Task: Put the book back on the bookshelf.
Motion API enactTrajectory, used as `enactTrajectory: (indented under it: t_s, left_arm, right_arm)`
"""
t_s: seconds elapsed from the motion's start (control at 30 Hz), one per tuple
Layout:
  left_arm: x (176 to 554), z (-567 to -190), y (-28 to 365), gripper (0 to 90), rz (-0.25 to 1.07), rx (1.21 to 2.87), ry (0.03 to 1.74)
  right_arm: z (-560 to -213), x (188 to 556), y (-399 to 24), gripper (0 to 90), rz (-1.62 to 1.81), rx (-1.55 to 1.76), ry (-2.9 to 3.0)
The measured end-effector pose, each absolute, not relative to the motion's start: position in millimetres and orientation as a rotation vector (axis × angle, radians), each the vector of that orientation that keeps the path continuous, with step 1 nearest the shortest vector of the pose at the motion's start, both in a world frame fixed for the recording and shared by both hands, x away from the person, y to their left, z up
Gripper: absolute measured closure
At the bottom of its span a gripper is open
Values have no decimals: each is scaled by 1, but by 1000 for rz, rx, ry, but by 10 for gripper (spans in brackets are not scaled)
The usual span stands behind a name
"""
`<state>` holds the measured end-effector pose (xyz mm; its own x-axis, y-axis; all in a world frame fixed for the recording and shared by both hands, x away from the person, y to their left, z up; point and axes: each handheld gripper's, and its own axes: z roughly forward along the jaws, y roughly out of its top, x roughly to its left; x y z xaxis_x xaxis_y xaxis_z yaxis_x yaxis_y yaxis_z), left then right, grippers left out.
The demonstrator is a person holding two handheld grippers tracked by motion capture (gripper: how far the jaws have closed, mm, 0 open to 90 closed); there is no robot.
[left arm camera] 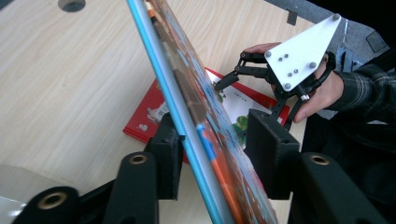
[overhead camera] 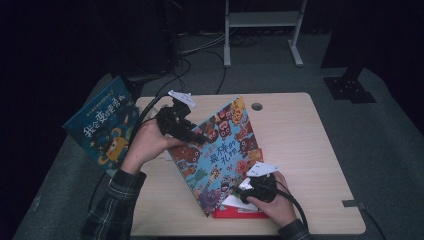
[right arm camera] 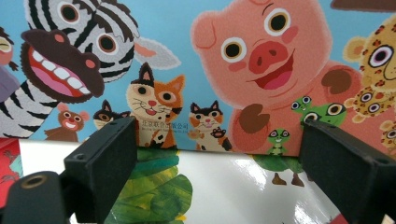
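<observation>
My left claw straddles the tilted animal book's edge, only 1 pad touching. My right claw, spread, faces that book above the red book.

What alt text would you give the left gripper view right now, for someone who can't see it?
The left gripper straddles the edge of a tilted picture book; one jaw is against it, the other stands apart. Beyond, the right gripper reaches the book's cover above a red book lying flat on the wooden table.
</observation>
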<state>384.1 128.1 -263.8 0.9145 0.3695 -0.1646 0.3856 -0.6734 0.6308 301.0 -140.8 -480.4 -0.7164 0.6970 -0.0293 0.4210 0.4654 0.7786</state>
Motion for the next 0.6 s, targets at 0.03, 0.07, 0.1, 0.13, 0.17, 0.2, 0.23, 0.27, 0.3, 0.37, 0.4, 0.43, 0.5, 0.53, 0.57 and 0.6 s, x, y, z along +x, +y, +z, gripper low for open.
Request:
enactTrajectory:
  t_s: [0.03, 0.07, 0.1, 0.13, 0.17, 0.2, 0.23, 0.27, 0.3, 0.37, 0.4, 0.43, 0.5, 0.53, 0.57, 0.6]
  left_arm:
    - [384, -263, 125, 586, -24, 2391, 544]
    - [384, -262, 123, 600, -24, 2403, 554]
    - [385, -262, 122, 608, -15, 2416, 559]
    - [385, -261, 120, 625, -4, 2432, 572]
    - [386, -260, 120, 644, 4, 2446, 598]
    - [387, -260, 119, 659, -12, 2449, 614]
    - [388, -259, 119, 667, -32, 2447, 617]
    - [388, -259, 118, 677, -44, 2447, 630]
    - [388, -258, 117, 684, -51, 2452, 633]
    - [388, -256, 116, 698, -90, 2445, 626]
    - [388, -255, 115, 713, -99, 2445, 617]
    - [387, -254, 113, 716, -89, 2458, 619]
    - [386, -252, 111, 716, -88, 2465, 615]
    - [385, -249, 111, 723, -80, 2480, 610]
    - [385, -248, 111, 727, -81, 2485, 601]
    - [385, -246, 111, 732, -81, 2492, 599]
  right_arm:
    - [-480, 301, -141, 106, 1120, 943, 2370]
    - [-481, 301, -141, 106, 1119, 944, 2369]
    - [-481, 301, -141, 106, 1119, 945, 2369]
    - [-480, 301, -141, 106, 1117, 943, 2370]
    - [-480, 301, -140, 107, 1115, 944, 2370]
    - [-481, 301, -140, 107, 1115, 944, 2370]
    - [-481, 301, -141, 106, 1114, 937, 2371]
    - [-480, 301, -140, 107, 1110, 943, 2374]
    - [-480, 300, -140, 107, 1106, 937, 2375]
    - [-480, 300, -141, 108, 1103, 936, 2376]
    - [-480, 300, -141, 108, 1101, 934, 2377]
    - [-480, 300, -141, 110, 1101, 935, 2378]
    - [-480, 300, -141, 114, 1097, 929, 2378]
    - [-481, 300, -141, 144, 1101, 932, 2377]
    - [-481, 301, -141, 145, 1107, 935, 2379]
    - [-481, 301, -141, 145, 1110, 934, 2380]
